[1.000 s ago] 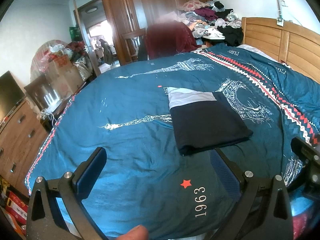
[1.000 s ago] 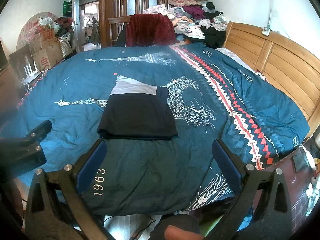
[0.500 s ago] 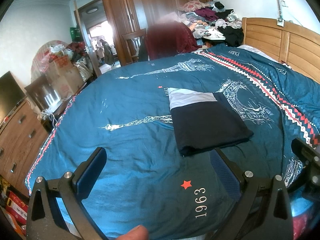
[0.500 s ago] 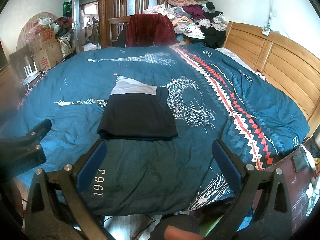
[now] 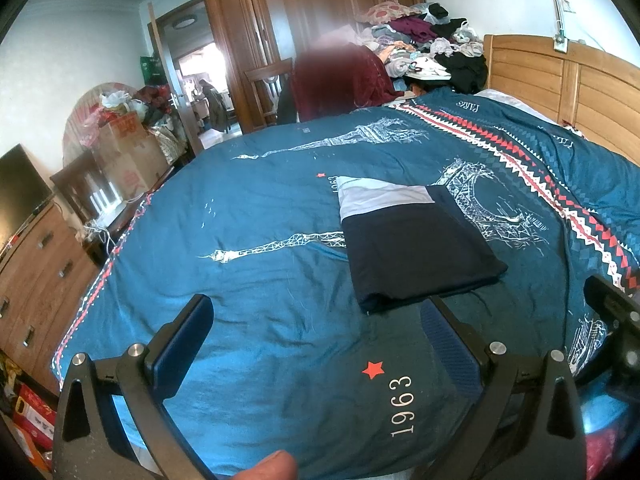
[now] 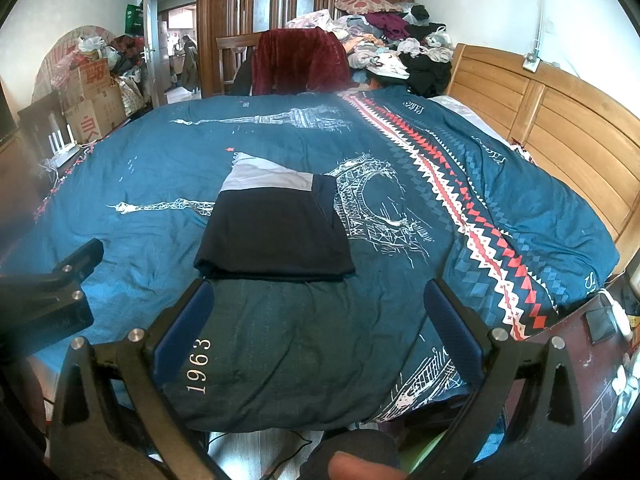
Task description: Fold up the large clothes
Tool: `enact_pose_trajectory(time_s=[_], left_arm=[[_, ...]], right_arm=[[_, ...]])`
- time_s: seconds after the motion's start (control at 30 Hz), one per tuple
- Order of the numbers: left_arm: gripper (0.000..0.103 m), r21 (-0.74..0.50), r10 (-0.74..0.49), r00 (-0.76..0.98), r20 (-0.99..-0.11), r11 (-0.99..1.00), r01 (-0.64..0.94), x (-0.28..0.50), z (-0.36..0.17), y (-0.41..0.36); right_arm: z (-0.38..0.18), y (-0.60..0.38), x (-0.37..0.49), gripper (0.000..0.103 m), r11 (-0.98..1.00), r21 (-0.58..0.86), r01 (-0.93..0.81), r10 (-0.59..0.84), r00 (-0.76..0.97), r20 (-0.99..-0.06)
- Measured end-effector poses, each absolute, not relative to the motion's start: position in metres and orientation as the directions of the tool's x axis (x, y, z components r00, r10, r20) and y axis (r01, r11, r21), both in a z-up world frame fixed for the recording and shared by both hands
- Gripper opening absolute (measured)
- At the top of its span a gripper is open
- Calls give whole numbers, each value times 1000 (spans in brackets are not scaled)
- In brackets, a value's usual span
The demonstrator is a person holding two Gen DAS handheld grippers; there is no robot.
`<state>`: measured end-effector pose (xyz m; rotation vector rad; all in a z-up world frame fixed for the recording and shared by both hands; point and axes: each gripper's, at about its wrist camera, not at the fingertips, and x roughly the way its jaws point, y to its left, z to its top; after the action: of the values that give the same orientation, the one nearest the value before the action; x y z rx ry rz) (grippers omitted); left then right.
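— So where is the garment now?

— Folded into a dark navy rectangle, the folded garment (image 5: 416,252) lies flat on the blue duvet (image 5: 260,240) of the bed, with a pale grey panel showing at its far end. It sits beside the white tower print, roughly mid-bed.

— And the grippers?

— Both hang above the near edge of the bed, short of the cloth. The left gripper (image 5: 316,320) has its blue-padded fingers spread wide with nothing between them; its right fingertip is just in front of the garment's near corner. The right gripper (image 6: 320,300) is likewise spread wide and empty, the garment's near edge (image 6: 276,272) just beyond its fingertips.

— Can each see the other?

— Yes. The right gripper shows at the right edge of the left view, the left one at the left edge of the right view.

— Anything else around?

— A wooden headboard (image 6: 560,120) to the right, a heap of clothes (image 6: 384,40) at the far end, and a chair draped in dark red cloth (image 6: 300,60).
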<state>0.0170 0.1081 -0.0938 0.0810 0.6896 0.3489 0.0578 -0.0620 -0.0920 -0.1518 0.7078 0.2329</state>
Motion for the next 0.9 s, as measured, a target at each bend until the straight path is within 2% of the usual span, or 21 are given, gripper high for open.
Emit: enact_pose_trajectory(time_s=[0.9], left_arm=[[103,170,337,708,-620,939,-298,18,-101,114]], right_arm=[[-91,-60,60,103,964,-49,-260,164,733,-660]])
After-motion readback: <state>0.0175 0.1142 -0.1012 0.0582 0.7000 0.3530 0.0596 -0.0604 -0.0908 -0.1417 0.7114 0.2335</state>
